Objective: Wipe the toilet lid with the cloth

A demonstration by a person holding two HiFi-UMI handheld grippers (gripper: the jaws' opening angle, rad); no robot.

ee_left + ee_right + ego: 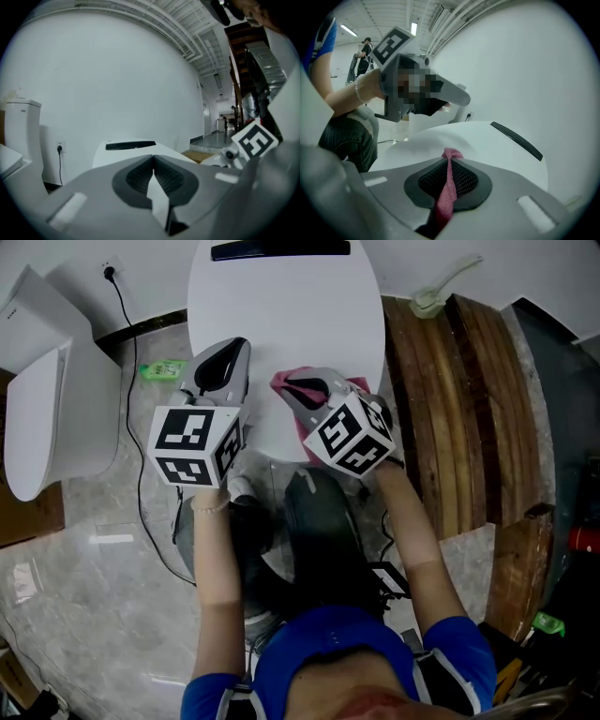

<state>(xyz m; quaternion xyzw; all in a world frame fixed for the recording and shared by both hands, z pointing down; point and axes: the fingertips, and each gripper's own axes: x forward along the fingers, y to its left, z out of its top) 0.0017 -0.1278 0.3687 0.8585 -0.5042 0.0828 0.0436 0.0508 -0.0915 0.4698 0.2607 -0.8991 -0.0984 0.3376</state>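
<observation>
The white toilet lid (pixel 281 324) is lying closed below me, with a black strip (pixel 279 249) at its far end. A dark wooden platform (pixel 469 409) is running along the lid's right side, and a second white toilet (pixel 56 409) is standing well off to the lid's left. My left gripper (pixel 153 176) is hovering over the lid's near left edge, its jaws pressing together on nothing. My right gripper (pixel 449 173) is hanging over the lid's near edge, just beside the left one, its jaws pinching the pink cloth (pixel 450 154), whose folds are spreading out under the gripper at that near edge. A small green bottle (pixel 164 369) is lying on the floor just left of the lid
</observation>
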